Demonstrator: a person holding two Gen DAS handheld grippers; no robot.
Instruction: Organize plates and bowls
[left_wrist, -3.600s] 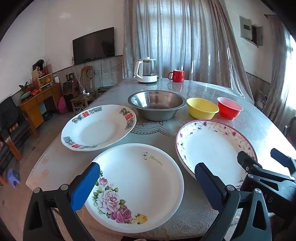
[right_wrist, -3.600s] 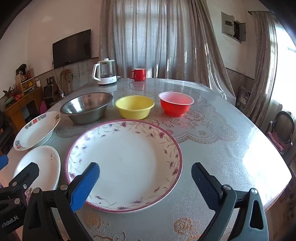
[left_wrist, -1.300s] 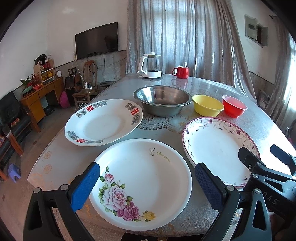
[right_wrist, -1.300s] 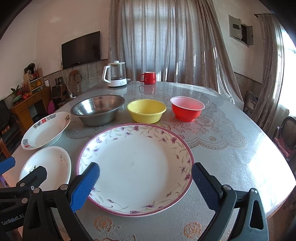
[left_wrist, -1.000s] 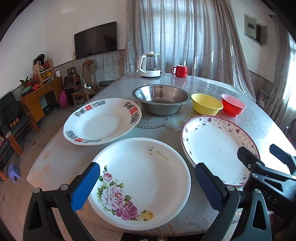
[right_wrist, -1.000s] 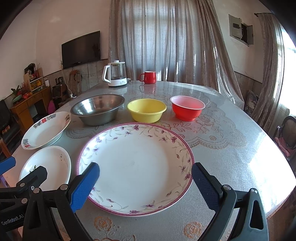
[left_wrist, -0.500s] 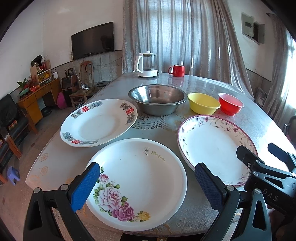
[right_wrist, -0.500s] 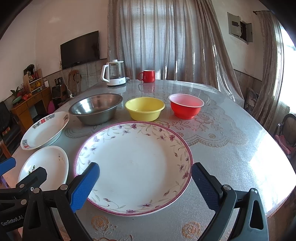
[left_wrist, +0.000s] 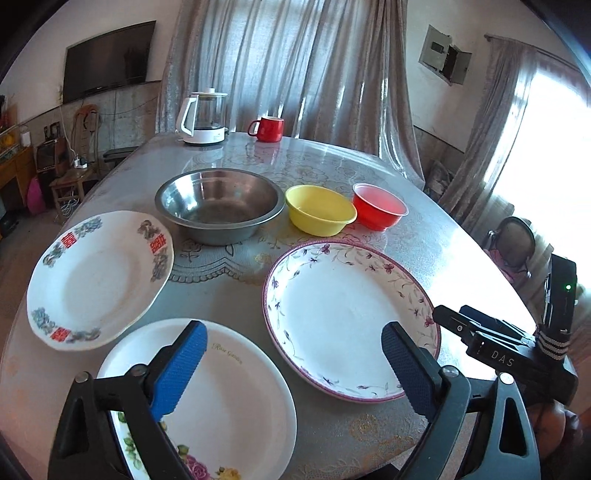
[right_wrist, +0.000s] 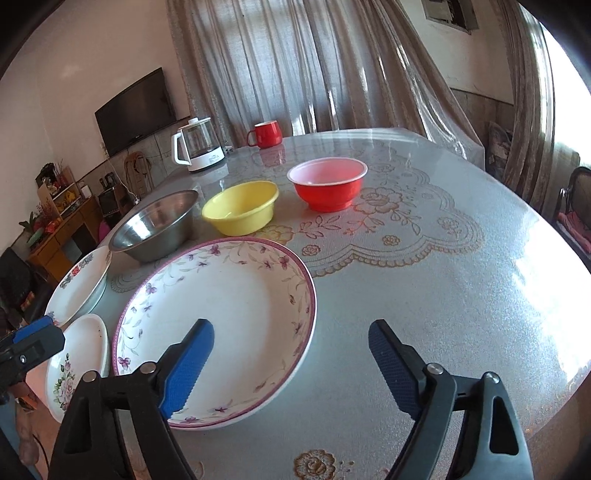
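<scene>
1. Hovering over the near edge of the table (right_wrist: 461, 295), both grippers are carrying nothing; the stacking is not yet begun, with three plates and three bowls lying separately.
2. The left gripper (left_wrist: 291, 363) is standing with its jaws spread; they have just been closing a little, with only air between the pads. The rose plate (left_wrist: 236, 398) is lying under its left jaw, the rim passing beneath that pad without touching it.
3. The right gripper (right_wrist: 291, 360) is likewise spread and has just been narrowing, nothing pinched. The purple-vine plate (right_wrist: 229, 306) is lying under its left jaw and reaching towards the gap; its right jaw is hanging over bare tablecloth.
4. Ahead of the jaws, the steel bowl (left_wrist: 218, 203), yellow bowl (left_wrist: 319, 214) and red bowl (left_wrist: 378, 208) are sitting in a row, just beside each other. The red-character plate (left_wrist: 96, 277) is lying off to the left of the left jaws.
5. Judging by looks, the plates are being glazed ceramic: stiff, fairly heavy, slick and breakable. The rim is offering the only hold, one pad over it and one under, which is asking for the near edge to be tipped or slid past the table edge.
6. The plastic bowls are likely light; pinching across the wall should be serving.
</scene>
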